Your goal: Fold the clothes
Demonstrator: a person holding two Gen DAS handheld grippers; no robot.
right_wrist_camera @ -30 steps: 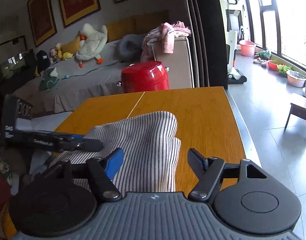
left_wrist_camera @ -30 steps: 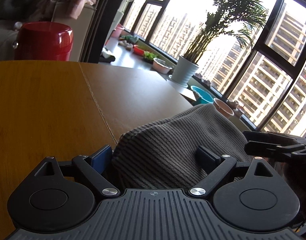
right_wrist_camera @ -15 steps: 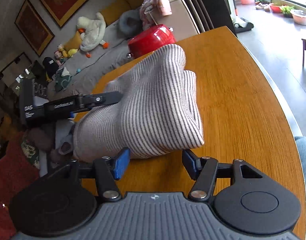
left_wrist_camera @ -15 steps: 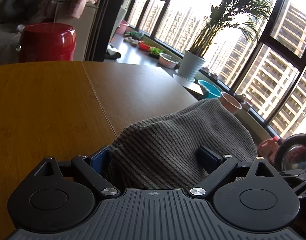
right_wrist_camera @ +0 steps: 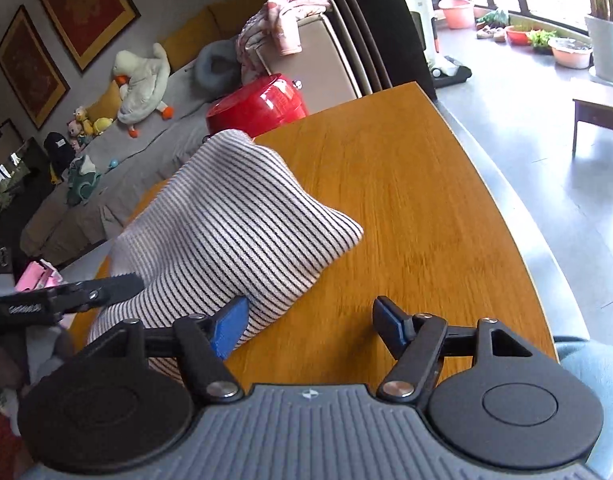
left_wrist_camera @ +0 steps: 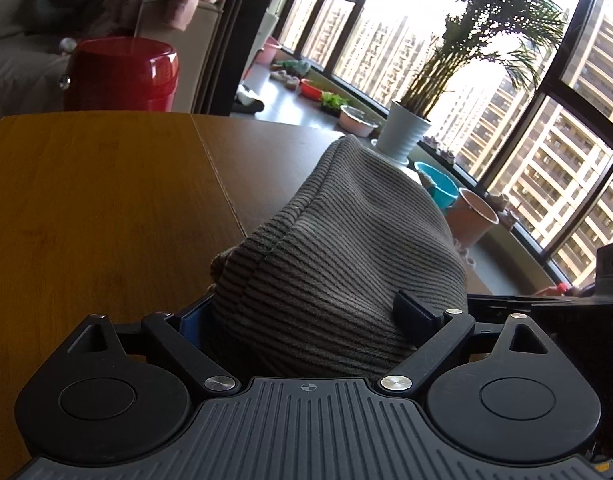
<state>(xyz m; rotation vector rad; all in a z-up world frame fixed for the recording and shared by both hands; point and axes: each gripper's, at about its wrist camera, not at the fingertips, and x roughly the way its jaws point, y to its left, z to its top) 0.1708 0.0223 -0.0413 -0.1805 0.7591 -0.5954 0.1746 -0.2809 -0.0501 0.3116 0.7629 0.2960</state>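
Note:
A grey-and-white striped garment [left_wrist_camera: 338,240], folded into a thick bundle, rests on the wooden table [left_wrist_camera: 86,200]. My left gripper [left_wrist_camera: 302,316] is wide open and the bundle fills the gap between its fingers. In the right wrist view the garment [right_wrist_camera: 234,232] slopes up to the left, its right corner on the table [right_wrist_camera: 406,200]. My right gripper [right_wrist_camera: 310,320] is open over bare wood, with only its blue left finger [right_wrist_camera: 230,324] against the cloth's near edge. The left gripper [right_wrist_camera: 66,300] shows at the bundle's left side.
A red pot [right_wrist_camera: 258,100] stands at the table's far edge, with a sofa and plush toys [right_wrist_camera: 142,80] behind it. The table's curved edge [right_wrist_camera: 506,208] runs along the right. A potted plant [left_wrist_camera: 402,132] and bowls line the window.
My right gripper has drawn back to the right, so the garment now lies left of its gap instead of between its fingers. In the left view the bundle stands taller.

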